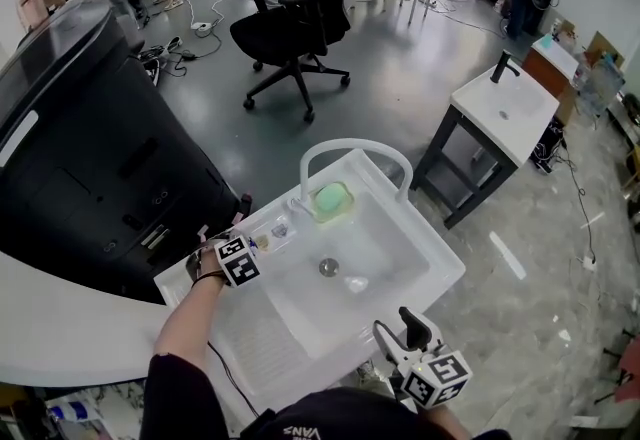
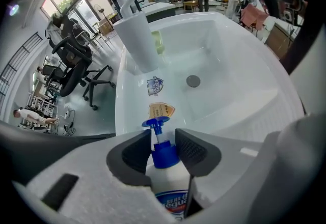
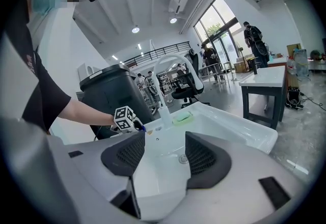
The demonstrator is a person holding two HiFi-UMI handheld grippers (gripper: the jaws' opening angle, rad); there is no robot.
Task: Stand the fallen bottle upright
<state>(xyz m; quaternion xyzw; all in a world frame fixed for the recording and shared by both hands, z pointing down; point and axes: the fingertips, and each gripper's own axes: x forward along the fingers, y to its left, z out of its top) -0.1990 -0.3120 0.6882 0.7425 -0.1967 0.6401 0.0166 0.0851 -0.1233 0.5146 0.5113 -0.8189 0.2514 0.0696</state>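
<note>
Your left gripper [image 2: 164, 139] has its fingers [image 2: 136, 154] clamped on the blue pump collar of the bottle [image 2: 168, 187], down on the sink [image 2: 244, 65] ledge near the tap [image 2: 137, 39]. Right gripper [image 3: 164, 142] fingers apart, empty.

We're looking down on a white sink [image 1: 440, 273] with an arched faucet [image 1: 355, 145] and a green block [image 1: 331, 198] (right beside the faucet's base). The left gripper [image 1: 250, 246] sits over its left rim, and the right gripper [image 1: 398, 333] is near the front corner.
</note>
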